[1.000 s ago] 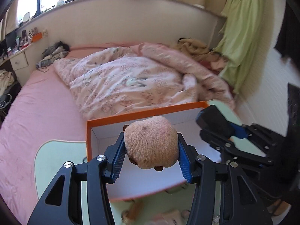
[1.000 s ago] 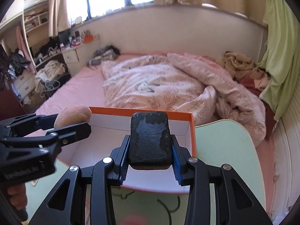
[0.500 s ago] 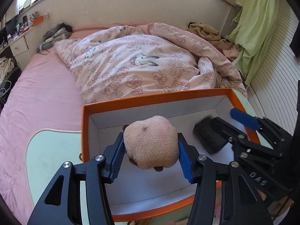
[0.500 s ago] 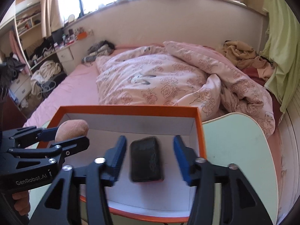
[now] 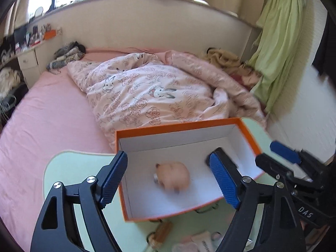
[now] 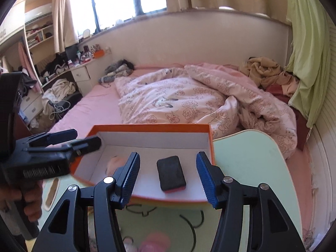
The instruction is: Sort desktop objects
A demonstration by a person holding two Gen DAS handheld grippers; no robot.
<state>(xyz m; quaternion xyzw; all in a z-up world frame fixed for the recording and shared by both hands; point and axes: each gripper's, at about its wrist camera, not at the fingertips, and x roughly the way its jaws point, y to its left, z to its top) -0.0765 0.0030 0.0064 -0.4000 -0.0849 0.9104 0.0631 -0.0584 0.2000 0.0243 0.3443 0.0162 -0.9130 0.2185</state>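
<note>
Two grippers, mine, both spread wide, holding nothing — left gripper [image 5: 169, 179], right gripper [image 6: 168, 178]. Blurred peach plush ball [image 5: 173, 177] and black rectangular pad [image 6: 171, 175] inside orange-rimmed white cardboard box [image 6: 147, 128] on pale green worktop [image 6: 250, 157].

I see a pale green table [image 6: 247, 157] set against a pink bed [image 5: 42, 115]. An orange box [image 6: 151, 127] sits on the table, with small blurred items [image 5: 180, 241] near its front edge.

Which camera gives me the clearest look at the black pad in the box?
Right wrist: the black pad lies whole and sharp on the orange box floor. In the left wrist view, that gripper's finger hides most of it.
</note>
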